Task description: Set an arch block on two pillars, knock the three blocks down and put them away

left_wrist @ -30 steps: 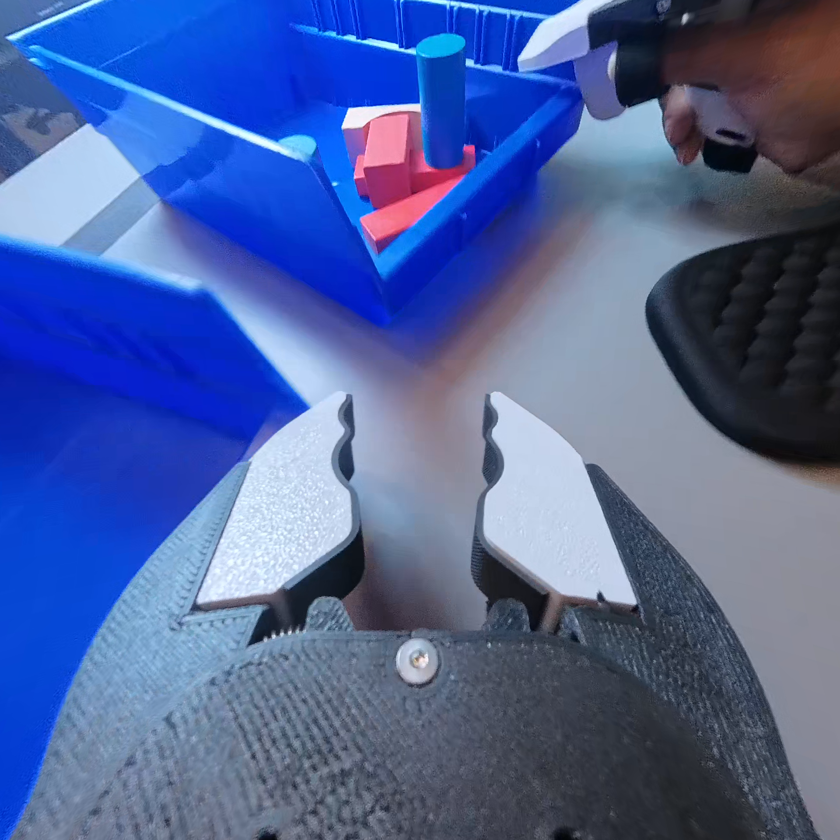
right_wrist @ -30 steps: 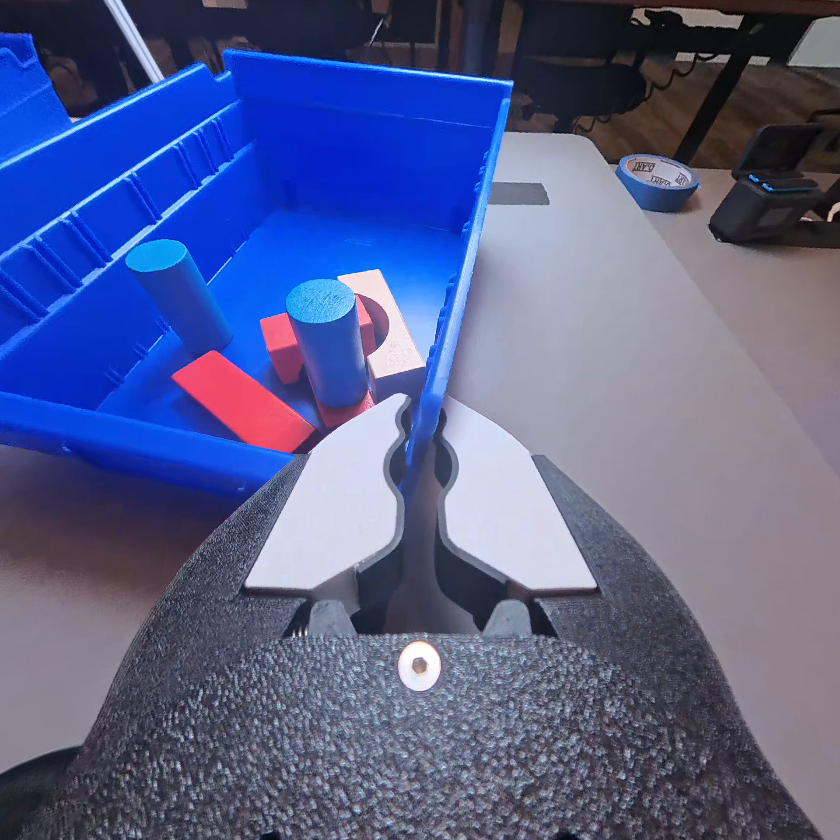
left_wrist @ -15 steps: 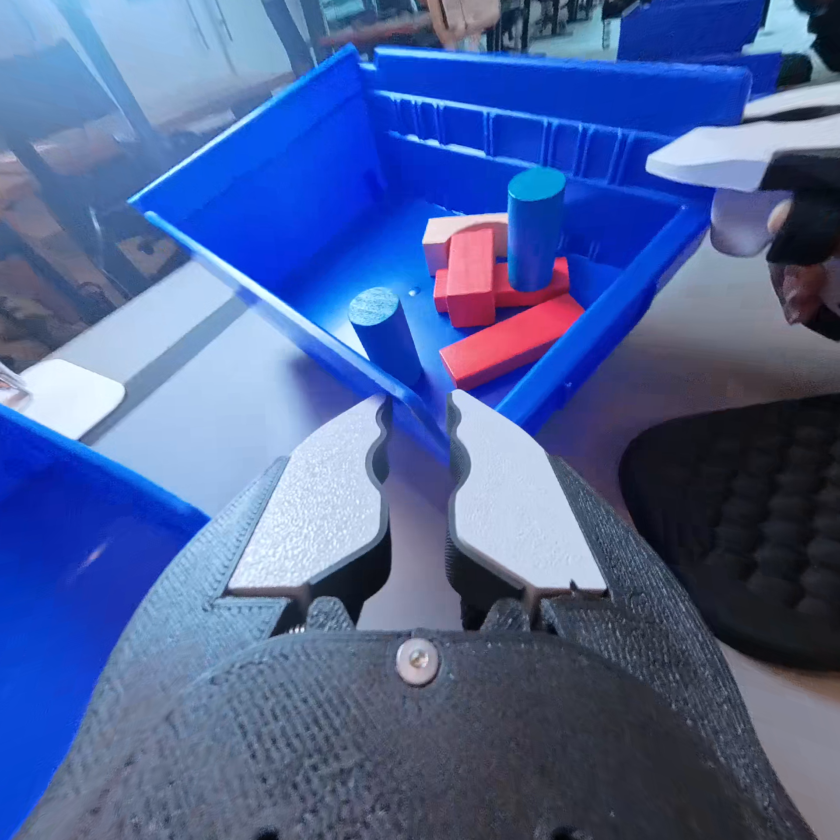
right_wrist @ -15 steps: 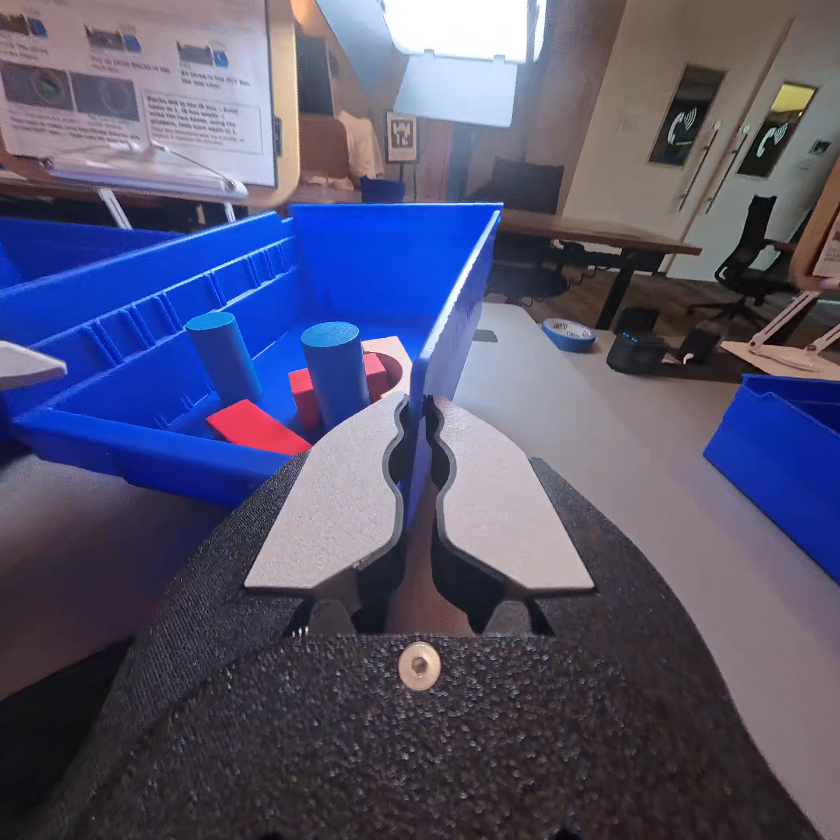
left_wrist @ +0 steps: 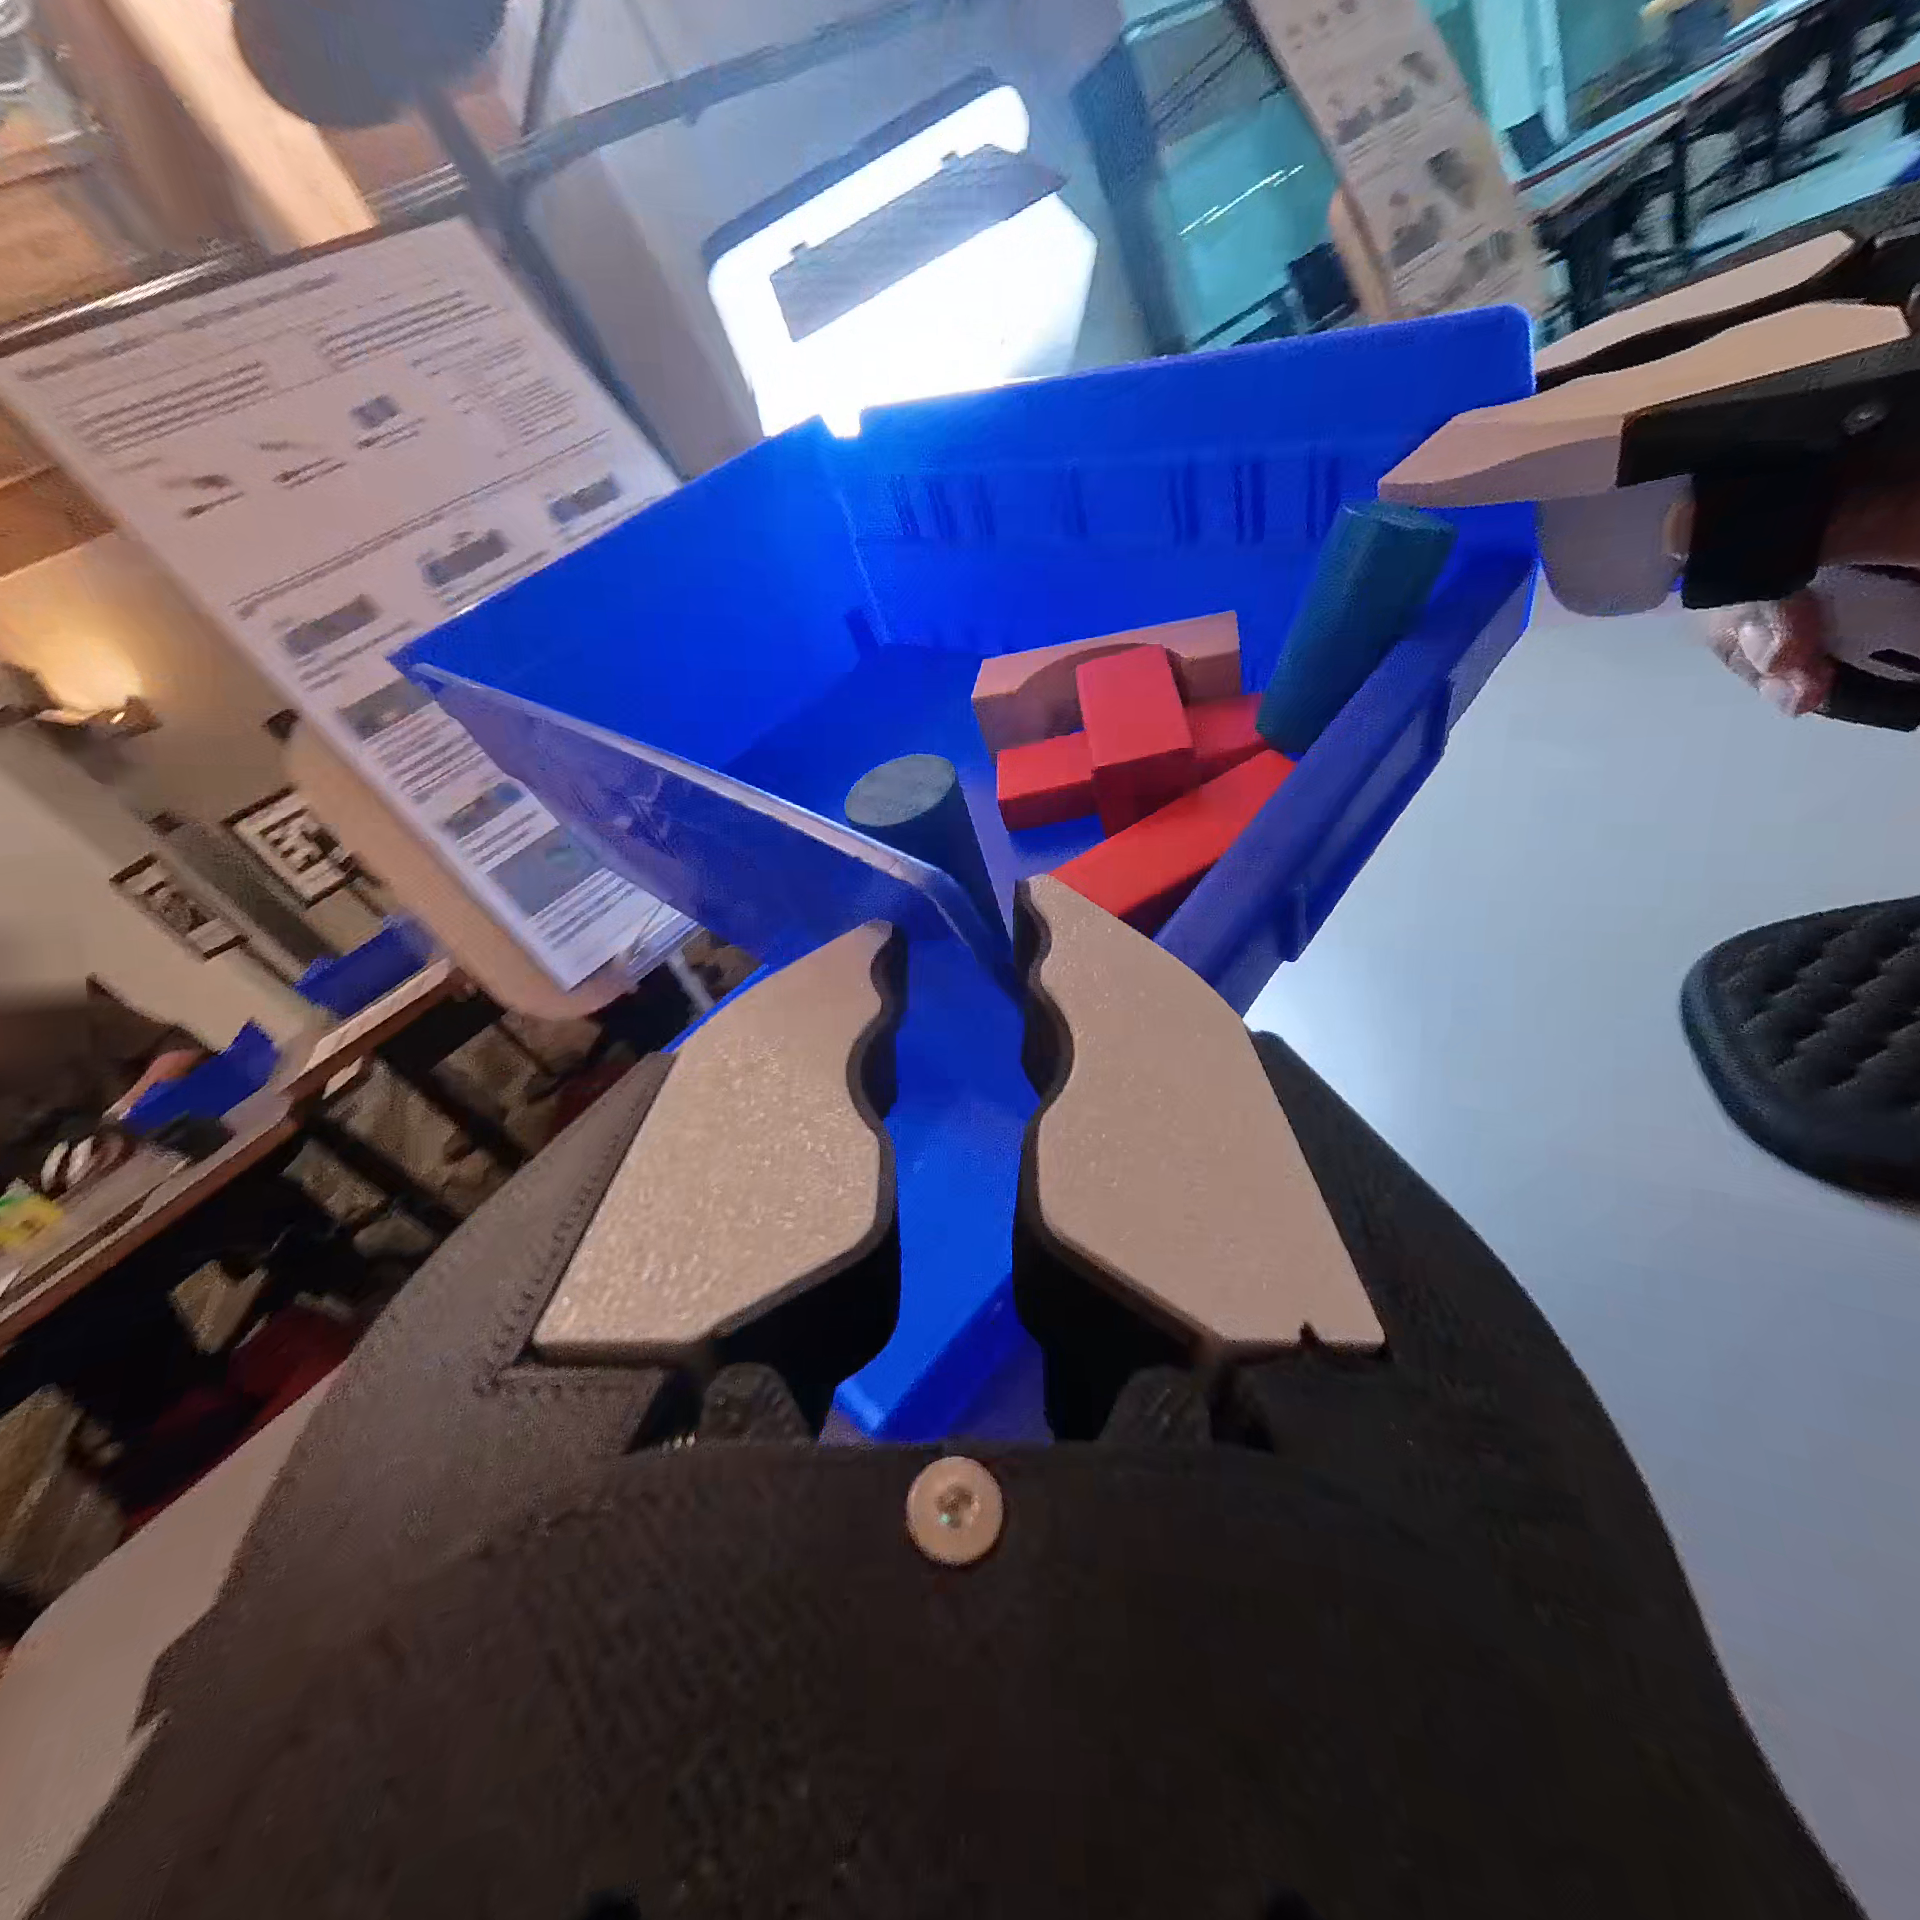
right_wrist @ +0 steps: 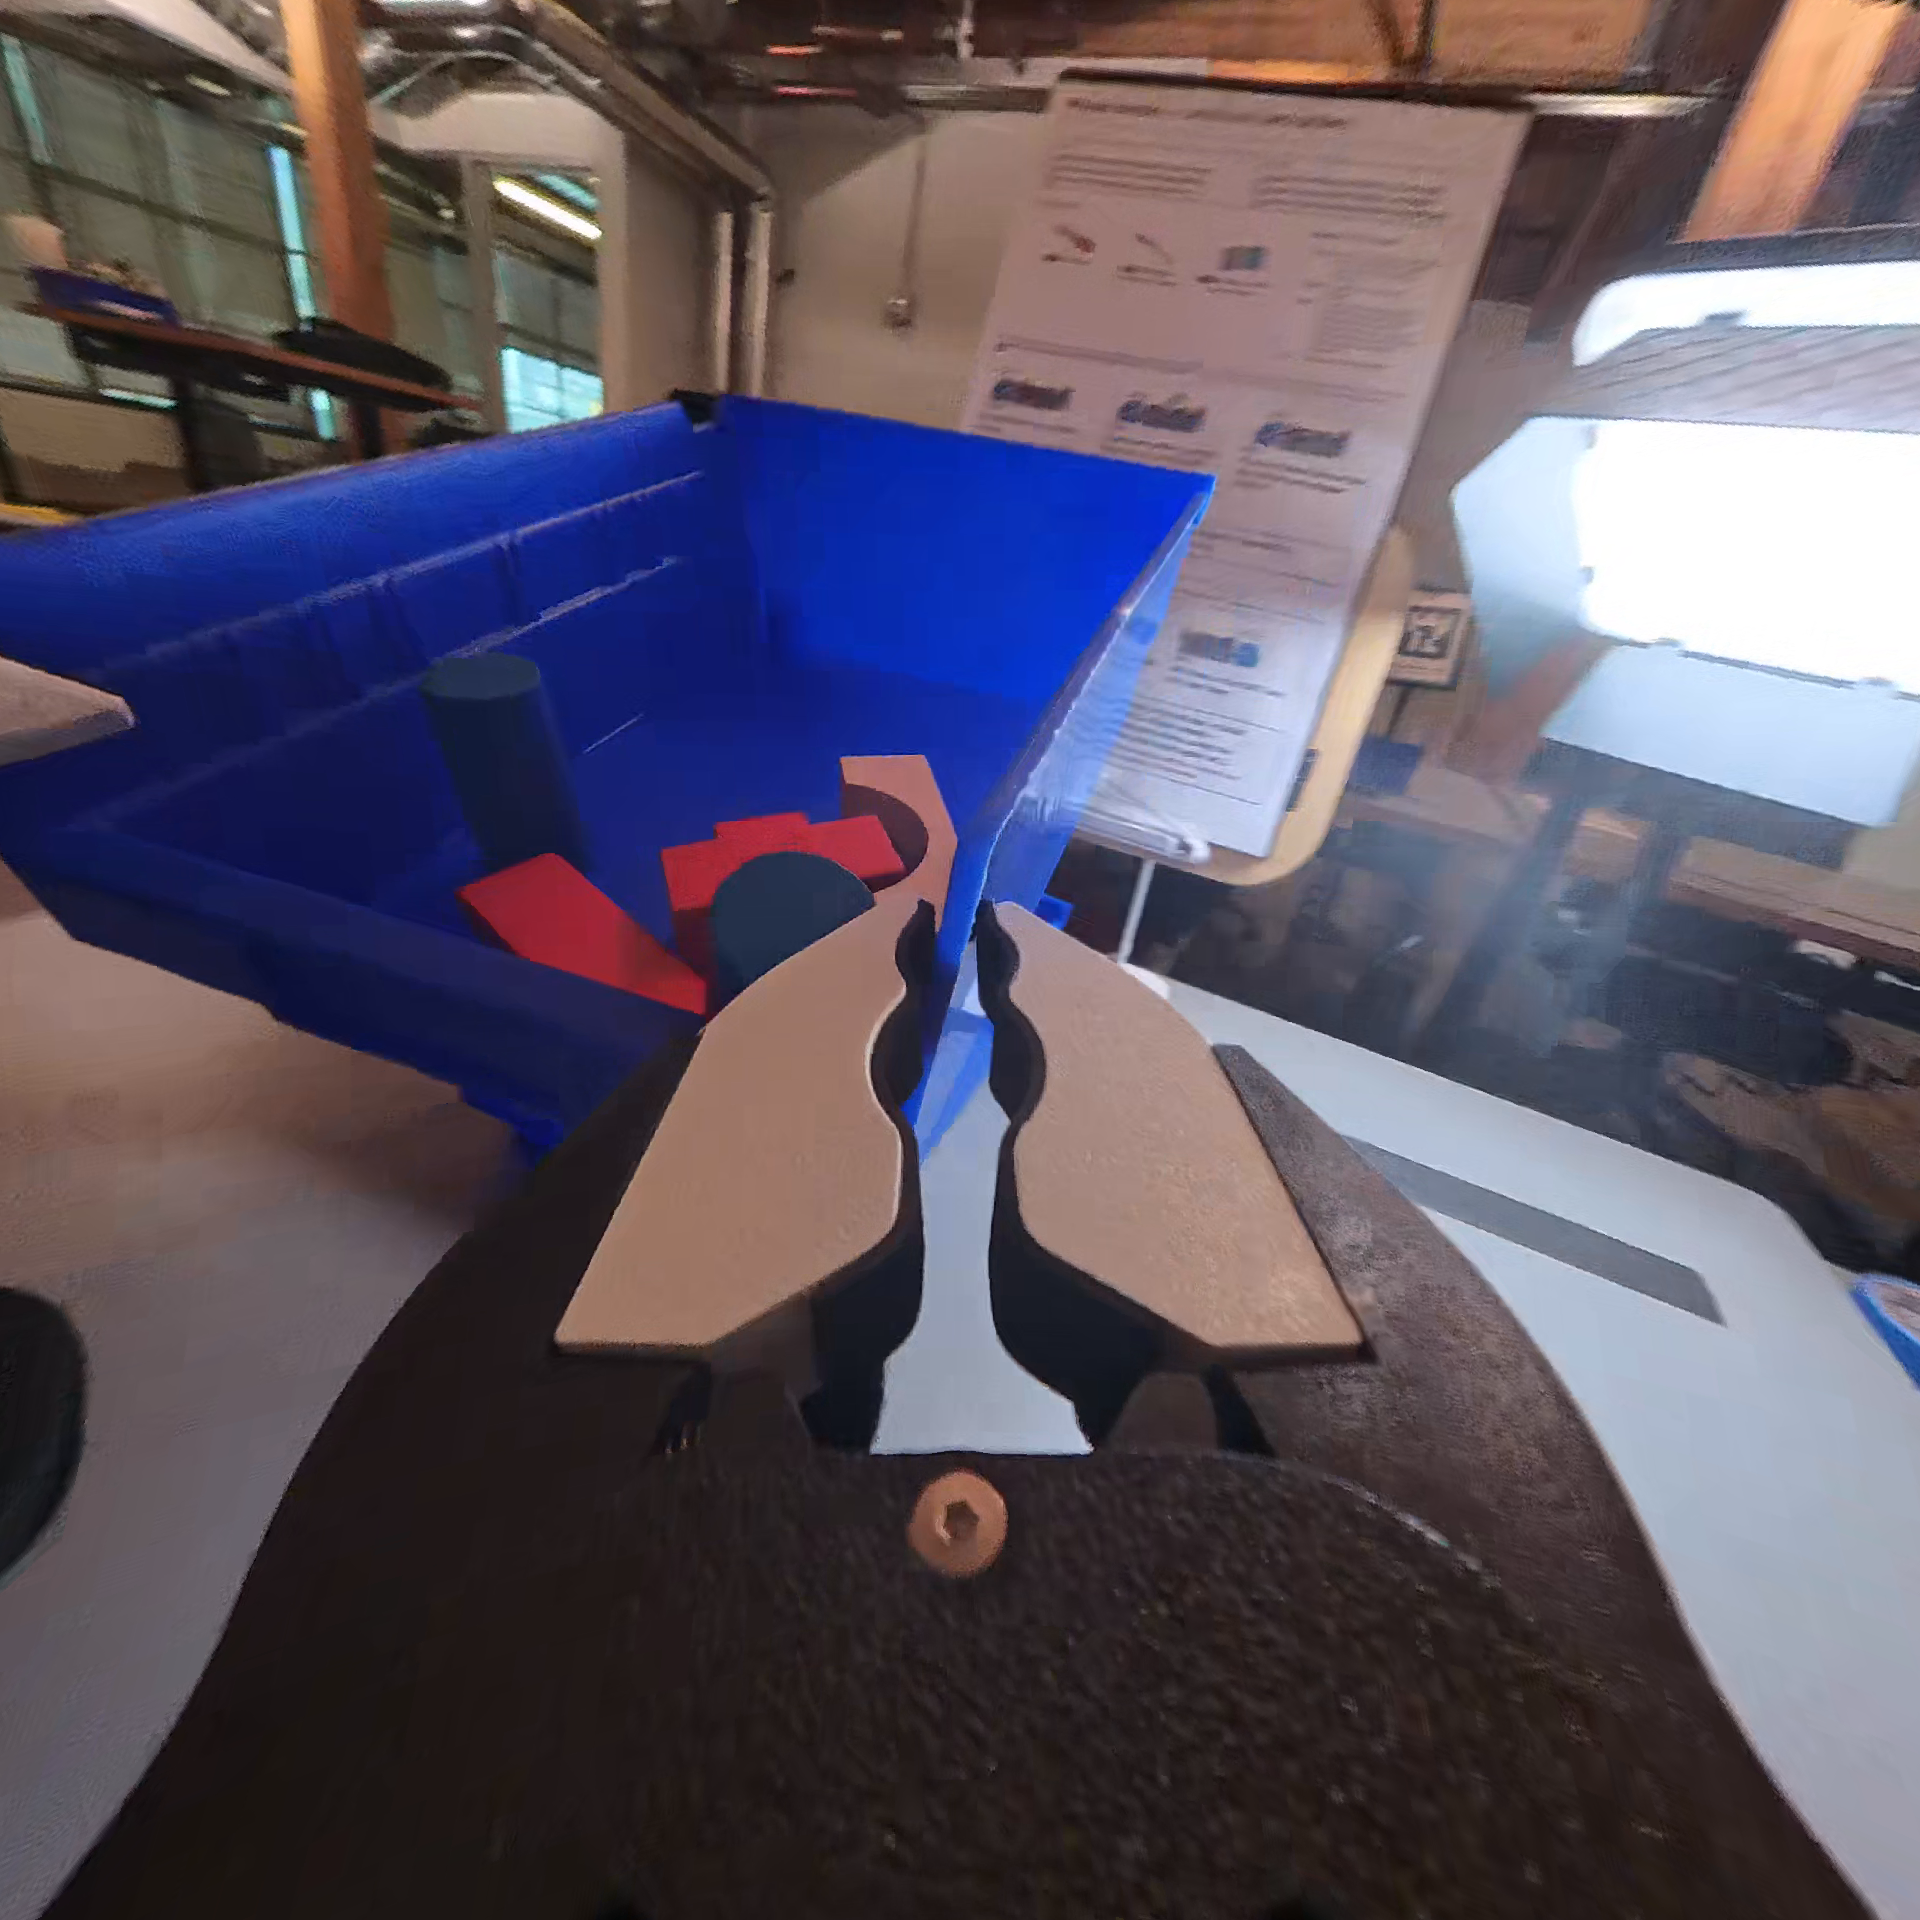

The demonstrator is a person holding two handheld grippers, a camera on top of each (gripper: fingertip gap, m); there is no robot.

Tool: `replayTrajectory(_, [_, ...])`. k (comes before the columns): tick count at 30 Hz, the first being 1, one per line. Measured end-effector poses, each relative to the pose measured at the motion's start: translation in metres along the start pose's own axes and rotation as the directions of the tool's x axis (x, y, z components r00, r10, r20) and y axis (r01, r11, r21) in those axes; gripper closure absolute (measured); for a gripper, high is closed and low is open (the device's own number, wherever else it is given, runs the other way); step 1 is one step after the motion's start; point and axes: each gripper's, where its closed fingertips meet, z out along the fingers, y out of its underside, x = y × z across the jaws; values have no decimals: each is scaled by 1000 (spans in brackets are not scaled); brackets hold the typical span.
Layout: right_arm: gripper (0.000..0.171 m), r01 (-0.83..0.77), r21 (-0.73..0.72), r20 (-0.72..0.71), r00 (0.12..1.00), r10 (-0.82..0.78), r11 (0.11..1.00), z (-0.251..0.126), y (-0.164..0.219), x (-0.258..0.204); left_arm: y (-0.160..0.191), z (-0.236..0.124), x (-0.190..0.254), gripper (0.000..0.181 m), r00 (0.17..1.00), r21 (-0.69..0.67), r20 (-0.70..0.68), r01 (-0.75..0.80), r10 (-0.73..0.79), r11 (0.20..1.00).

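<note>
Looks like a research lab or open workshop hall. Shown by a printed poster [right_wrist: 1236, 416] on an easel stand with small figures and text blocks, long desks [left_wrist: 156, 1174] with blue bins and clutter, bare wooden beams [right_wrist: 332, 156] and pipes overhead, large windows [right_wrist: 540, 301], and a pale worktop [left_wrist: 1558, 1039] in front.

I see a pale grey table [right_wrist: 1621, 1558] under my right gripper; a dark tape strip [right_wrist: 1538, 1236] lies flat on it just right of the fingers; a blue tape roll [right_wrist: 1893, 1330] sits at the far right edge; a black dimpled pad [left_wrist: 1818, 1049] rests right of my left gripper.
</note>
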Motion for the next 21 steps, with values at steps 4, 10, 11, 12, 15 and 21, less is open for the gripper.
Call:
replayTrajectory(4, [163, -2, -53, 212, 977, 14, 999, 48, 7, -76, 27, -63, -44, 161, 991, -109, 136, 26, -11, 994])
replayTrajectory(10, [162, 10, -137, 429, 902, 50, 991, 98, 22, -173, 73, -142, -82, 160, 970, -321, 242, 64, 17, 945])
replayTrajectory(11, [162, 15, -146, 446, 894, 52, 989, 105, 26, -185, 82, -150, -87, 160, 968, -354, 251, 75, 17, 932])
replayTrajectory(12, [162, 18, -158, 459, 887, 57, 987, 111, 32, -196, 92, -157, -92, 161, 965, -389, 261, 82, 24, 917])
replayTrajectory(15, [163, 13, -212, 493, 865, 96, 977, 127, 54, -223, 120, -172, -104, 164, 954, -480, 293, 84, 69, 873])
replayTrajectory(21, [161, 39, -309, 510, 850, 131, 950, 144, 108, -251, 182, -178, -118, 166, 941, -555, 339, 201, -1, 807])
